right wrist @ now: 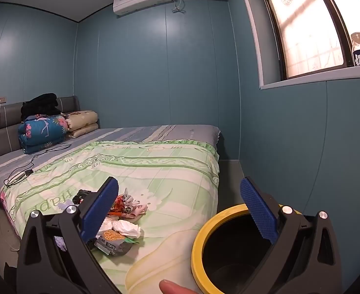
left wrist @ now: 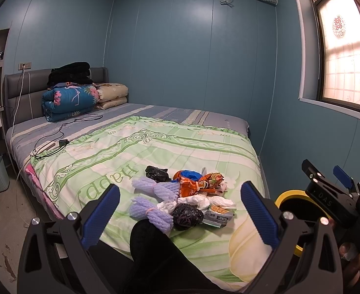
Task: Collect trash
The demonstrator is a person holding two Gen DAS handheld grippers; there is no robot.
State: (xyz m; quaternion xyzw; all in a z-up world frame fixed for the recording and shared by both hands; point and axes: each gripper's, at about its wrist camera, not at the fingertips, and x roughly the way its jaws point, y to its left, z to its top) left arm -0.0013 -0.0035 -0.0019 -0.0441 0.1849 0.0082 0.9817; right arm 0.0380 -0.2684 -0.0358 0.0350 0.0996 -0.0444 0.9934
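I see both my left gripper (left wrist: 180,210) and right gripper (right wrist: 180,210) with jaws released above the bed (left wrist: 155,147), two purple foam nets (left wrist: 153,214), two black bags (left wrist: 187,216), one yellow-rimmed bin (right wrist: 204,232).

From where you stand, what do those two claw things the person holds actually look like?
Both alike: the left gripper and the right gripper have black plastic frames with silver bolts and two ribbed blue fingers. Seen from the side, the right one bears pale lettering and a small green light.

Left gripper (left wrist: 180,210) fingers spread wide, empty; right gripper (right wrist: 180,210) likewise, both angled slightly down
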